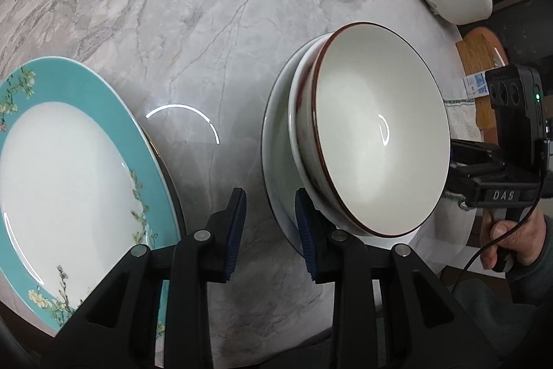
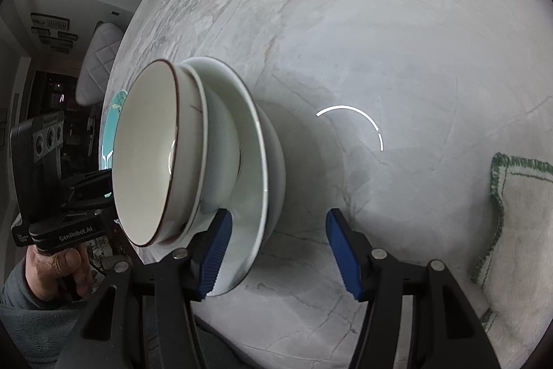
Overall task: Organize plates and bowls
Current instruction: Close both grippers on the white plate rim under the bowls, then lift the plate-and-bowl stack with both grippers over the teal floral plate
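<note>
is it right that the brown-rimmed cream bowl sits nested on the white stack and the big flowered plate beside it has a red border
Not quite: the border is teal, not red, as the left wrist view shows. The brown-rimmed cream bowl does sit nested on the stack of white dishes, with the big flowered plate beside it.
</note>
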Demonstrator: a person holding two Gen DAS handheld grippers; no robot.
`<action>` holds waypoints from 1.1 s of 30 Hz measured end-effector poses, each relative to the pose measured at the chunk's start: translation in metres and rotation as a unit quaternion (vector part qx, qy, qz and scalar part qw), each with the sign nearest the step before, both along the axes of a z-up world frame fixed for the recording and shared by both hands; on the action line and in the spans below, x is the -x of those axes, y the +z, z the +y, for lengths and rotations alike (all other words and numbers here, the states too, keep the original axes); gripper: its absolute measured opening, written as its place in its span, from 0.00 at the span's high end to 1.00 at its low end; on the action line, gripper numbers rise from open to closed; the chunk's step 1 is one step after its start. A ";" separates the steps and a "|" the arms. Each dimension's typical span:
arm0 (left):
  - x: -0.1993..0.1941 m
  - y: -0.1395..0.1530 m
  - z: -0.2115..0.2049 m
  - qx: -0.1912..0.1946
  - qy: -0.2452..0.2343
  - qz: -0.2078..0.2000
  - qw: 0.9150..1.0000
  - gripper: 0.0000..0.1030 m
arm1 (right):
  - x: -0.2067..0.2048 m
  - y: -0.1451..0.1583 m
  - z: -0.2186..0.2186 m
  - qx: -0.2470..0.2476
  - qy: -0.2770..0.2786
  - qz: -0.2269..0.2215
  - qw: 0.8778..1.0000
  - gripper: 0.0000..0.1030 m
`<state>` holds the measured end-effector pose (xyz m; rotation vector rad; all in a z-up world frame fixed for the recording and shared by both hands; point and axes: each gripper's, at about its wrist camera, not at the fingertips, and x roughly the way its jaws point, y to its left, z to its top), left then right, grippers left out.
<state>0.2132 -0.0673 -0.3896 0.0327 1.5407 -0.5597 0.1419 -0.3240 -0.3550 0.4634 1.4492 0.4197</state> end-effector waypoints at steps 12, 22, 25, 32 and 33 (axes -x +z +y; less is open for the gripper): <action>-0.008 -0.008 0.000 0.022 -0.001 -0.023 0.999 0.75 | -0.002 -0.002 0.009 0.005 0.000 -0.019 1.000 0.57; -0.015 -0.013 -0.019 0.026 -0.017 -0.034 0.999 0.88 | -0.003 -0.005 0.015 0.011 -0.007 -0.033 0.999 0.78; -0.017 -0.015 -0.020 0.031 -0.010 -0.029 0.999 0.89 | -0.002 -0.004 0.014 0.015 -0.010 -0.035 0.999 0.79; -0.013 -0.006 -0.015 0.032 -0.009 -0.042 0.999 0.89 | 0.000 -0.002 0.013 0.017 -0.014 -0.040 0.999 0.79; -0.012 -0.003 -0.015 0.032 -0.010 -0.044 0.998 0.89 | -0.001 -0.001 0.012 0.017 -0.014 -0.042 0.999 0.79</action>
